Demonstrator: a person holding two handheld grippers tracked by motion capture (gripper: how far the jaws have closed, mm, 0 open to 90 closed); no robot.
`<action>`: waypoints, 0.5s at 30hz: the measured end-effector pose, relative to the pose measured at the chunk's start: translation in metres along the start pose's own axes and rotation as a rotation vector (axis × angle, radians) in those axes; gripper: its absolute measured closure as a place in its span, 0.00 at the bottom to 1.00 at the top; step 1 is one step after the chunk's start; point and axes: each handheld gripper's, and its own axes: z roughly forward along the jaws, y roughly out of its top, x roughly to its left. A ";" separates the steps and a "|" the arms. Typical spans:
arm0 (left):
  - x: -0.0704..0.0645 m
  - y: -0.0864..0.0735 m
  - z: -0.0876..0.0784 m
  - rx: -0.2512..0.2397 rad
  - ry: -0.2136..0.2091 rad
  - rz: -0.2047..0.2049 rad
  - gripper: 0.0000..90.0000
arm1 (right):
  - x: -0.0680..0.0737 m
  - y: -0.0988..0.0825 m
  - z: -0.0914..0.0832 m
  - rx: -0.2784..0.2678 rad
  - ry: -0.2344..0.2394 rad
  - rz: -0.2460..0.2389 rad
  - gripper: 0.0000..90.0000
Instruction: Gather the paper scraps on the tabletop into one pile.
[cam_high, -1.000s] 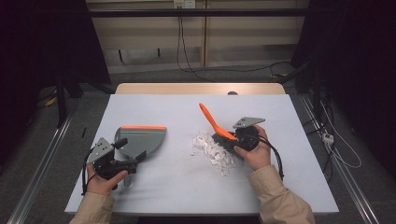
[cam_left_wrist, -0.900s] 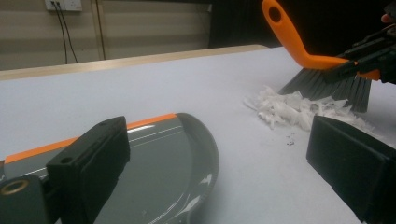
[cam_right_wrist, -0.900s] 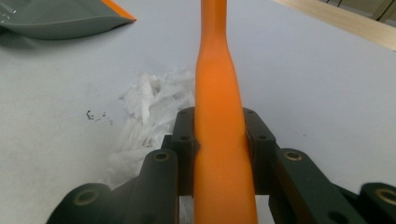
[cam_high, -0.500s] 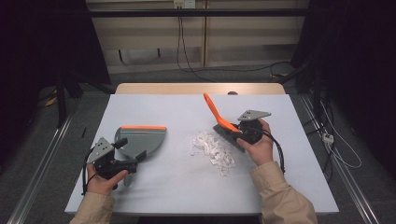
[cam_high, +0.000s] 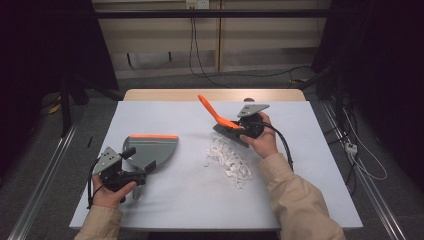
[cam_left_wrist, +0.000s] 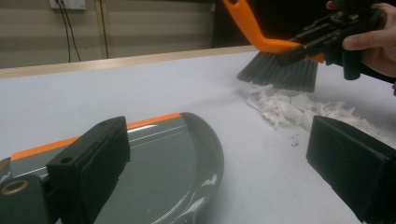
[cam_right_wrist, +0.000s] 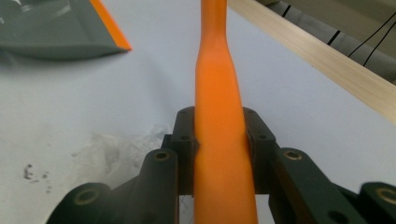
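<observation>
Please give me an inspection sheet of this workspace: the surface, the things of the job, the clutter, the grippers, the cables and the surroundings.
Surface: pale grey table top with a light wooden far edge.
Job's things: orange-handled hand brush with dark bristles, raised at the far side of a pile of white paper shreds; grey plastic dustpan with an orange lip, lying flat to the left of the pile.
Clutter: a few dark specks beside the shreds.
Grippers: right gripper is shut on the brush handle; left gripper is at the dustpan's near end, grip unclear.
Cables: black cable trails from the right gripper; more hang down the far wall.
Surroundings: grey floor, metal rails on both sides, dark curtains.
</observation>
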 end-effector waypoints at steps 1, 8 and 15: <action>0.000 0.000 0.000 -0.002 0.002 -0.003 0.07 | 0.001 0.002 0.004 0.019 0.000 -0.034 0.79; 0.003 -0.002 -0.001 0.001 0.015 -0.020 0.07 | 0.003 0.005 0.024 0.017 0.081 -0.098 0.79; 0.002 -0.002 -0.001 -0.001 0.018 -0.016 0.07 | 0.009 0.001 0.017 0.025 0.164 -0.120 0.79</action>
